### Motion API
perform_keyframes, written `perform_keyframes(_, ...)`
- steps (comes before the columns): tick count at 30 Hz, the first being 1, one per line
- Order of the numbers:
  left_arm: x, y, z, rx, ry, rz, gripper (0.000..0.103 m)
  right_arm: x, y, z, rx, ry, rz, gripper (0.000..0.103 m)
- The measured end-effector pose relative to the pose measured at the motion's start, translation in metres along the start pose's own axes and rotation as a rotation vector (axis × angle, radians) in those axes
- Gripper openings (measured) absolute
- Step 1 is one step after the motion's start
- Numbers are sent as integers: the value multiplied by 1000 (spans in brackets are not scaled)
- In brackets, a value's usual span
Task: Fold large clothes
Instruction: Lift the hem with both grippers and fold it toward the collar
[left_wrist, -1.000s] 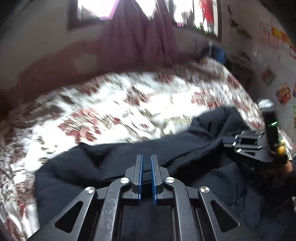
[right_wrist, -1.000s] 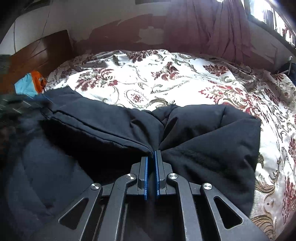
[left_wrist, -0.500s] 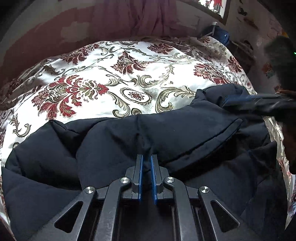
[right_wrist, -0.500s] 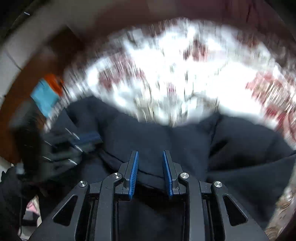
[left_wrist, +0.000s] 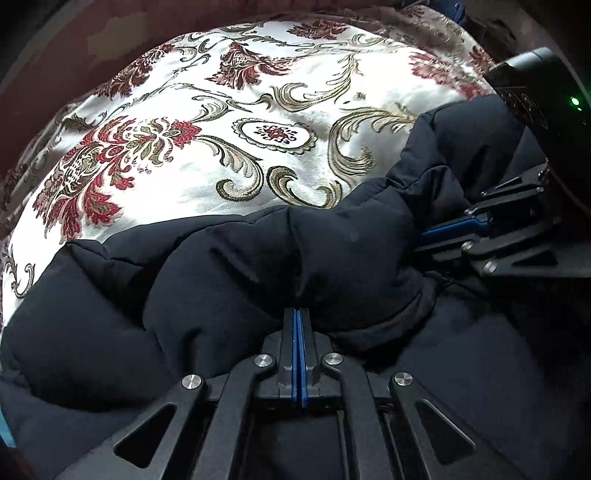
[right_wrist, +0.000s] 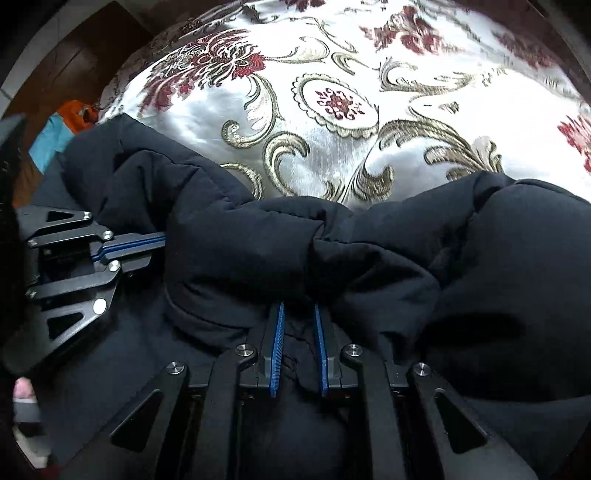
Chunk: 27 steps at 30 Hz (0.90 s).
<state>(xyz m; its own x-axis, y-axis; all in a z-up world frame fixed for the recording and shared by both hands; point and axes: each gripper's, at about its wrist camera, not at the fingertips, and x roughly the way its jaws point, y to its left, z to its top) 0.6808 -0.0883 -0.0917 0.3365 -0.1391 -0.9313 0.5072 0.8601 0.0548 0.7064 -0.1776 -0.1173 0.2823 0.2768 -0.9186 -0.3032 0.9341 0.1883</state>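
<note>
1. Lying bunched across the near part of the bed, the dark padded jacket (left_wrist: 229, 280) had its puffy fold heaped just ahead of both grippers, with more of the same dark cloth spread beneath them.

2. Straight in front of the left gripper (left_wrist: 297, 312) the fold rose like a thick roll; the gripper's blue-lined pads were pressed together, tips buried at the base of that roll. Whether any cloth was pinched between them I could not tell, since the pads met flat with nothing showing in the seam.

3. Off to that gripper's right, the right gripper (left_wrist: 424, 236) came in from the side, its tips sunk into the same fold.

4. Seen along the right gripper (right_wrist: 298, 308) itself, the jaws stood a little apart and were closing, with a ridge of jacket cloth humped up between the blue pads (right_wrist: 276, 347). The pads did not plainly press on it.

5. From there the left gripper (right_wrist: 162, 242) showed at the left edge, fingers flat together and pushed against the jacket's side.

6. Beyond the jacket stretched the bedspread (left_wrist: 229, 122), a shiny cream cloth with red flowers and olive scrolls, bare up to its far edge.

7. At the bed's left side, in the right gripper's view, sat something orange and light blue (right_wrist: 62, 125) against dark wooden panelling (right_wrist: 70, 62).
</note>
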Motion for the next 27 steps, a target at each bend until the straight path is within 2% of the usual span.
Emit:
perform_keyframes(2,5,-5,-3,4,-25,36,4,1,4,-4,-7,-28,-19,12)
perform_keyframes(5,5,-15,-7,41,-54,97,4,-18,1,-15,6,-70,8,12)
perform_keyframes(6,1,-15,-8,43,-70,92,4,-29,-1,-19,1,-73,5,12)
perform_keyframes(8,-18,-6,-13,22,-123,36,4,-48,-1,-26,-36,-79,-34,12)
perform_keyframes(11,-40,13,-20,-59,-175,13,4,-69,-4,-34,-101,-73,-129,12)
perform_keyframes(13,-45,23,-23,-94,-160,-12,4,-68,-14,-29,-80,-49,-125,12)
perform_keyframes(15,-37,23,-24,-92,-118,1,4,-56,-18,-27,-67,-29,-147,12)
perform_keyframes(20,-14,3,-20,-30,-57,120,4,-23,3,-17,-106,-54,-265,12)
perform_keyframes(23,-12,-3,-20,-8,-56,160,4,-39,4,-22,-89,-111,-234,14)
perform_keyframes(25,-24,-2,-24,-10,-89,148,4,-62,-3,-31,-50,-177,-190,16)
perform_keyframes(26,-29,-1,-25,-20,-104,138,4,-71,-4,-35,-37,-204,-184,19)
perform_keyframes(27,-39,2,-27,-47,-129,127,4,-81,-4,-39,-24,-231,-188,30)
